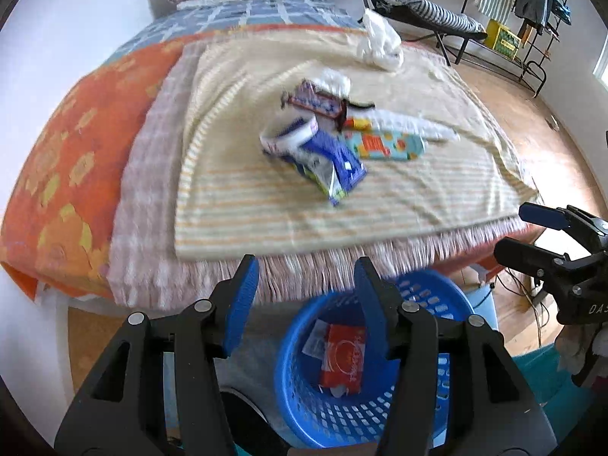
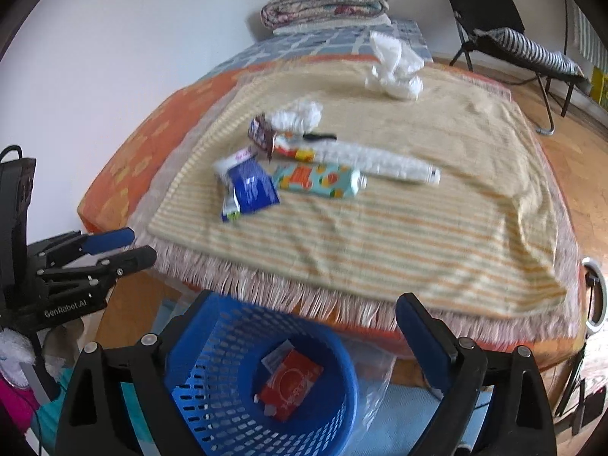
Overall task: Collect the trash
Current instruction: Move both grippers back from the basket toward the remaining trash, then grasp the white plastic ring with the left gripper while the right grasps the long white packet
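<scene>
Both tools empty: left tool (image 1: pixel 302 296) half open, right tool (image 2: pixel 304 326) wide, over basket (image 2: pixel 212 342); wrappers (image 2: pixel 250 186) far on bed (image 2: pixel 380 228).

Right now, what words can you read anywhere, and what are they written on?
"GenRobot.AI": on the left tongs' black body.
"DAS", cut off at the picture's edge: on the right tongs' body.
Red packet in the blue basket: print too blurred.
Wrappers and tubes on the bed: too blurred.
</scene>
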### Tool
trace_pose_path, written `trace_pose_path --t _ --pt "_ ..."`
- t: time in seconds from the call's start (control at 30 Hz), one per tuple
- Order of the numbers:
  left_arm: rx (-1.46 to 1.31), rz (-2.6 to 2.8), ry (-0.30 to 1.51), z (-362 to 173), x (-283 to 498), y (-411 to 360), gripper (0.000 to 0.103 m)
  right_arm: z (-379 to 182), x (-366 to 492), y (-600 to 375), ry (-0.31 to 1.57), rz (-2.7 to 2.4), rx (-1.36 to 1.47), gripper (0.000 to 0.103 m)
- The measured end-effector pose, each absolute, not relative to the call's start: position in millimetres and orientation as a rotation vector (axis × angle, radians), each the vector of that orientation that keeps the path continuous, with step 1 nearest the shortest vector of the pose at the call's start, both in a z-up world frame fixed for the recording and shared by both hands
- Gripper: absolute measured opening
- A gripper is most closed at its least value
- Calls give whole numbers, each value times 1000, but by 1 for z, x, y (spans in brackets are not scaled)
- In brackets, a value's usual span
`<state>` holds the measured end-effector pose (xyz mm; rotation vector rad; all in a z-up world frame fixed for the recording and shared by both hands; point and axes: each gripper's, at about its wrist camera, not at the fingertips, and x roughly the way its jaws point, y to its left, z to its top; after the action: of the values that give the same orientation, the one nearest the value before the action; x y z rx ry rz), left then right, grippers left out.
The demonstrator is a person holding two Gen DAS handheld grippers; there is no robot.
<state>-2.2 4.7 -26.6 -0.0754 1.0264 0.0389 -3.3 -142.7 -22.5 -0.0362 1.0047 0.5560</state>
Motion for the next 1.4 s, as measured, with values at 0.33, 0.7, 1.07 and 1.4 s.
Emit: trace_pose_path --t 0.33,0.7,1.07,1.4 --pt "-56 51 977 -6 34 13 69 7 27 -149 879 561 -71 100" --pt "-72 60 1000 -24 71 21 69 10 68 -161 812 520 -48 101" --pt "-83 51 1062 -48 99 27 69 -4 131 -153 901 581 -94 100" --pt "-151 48 1108 -62 122 37 69 -44 174 -135 1044 633 -79 86"
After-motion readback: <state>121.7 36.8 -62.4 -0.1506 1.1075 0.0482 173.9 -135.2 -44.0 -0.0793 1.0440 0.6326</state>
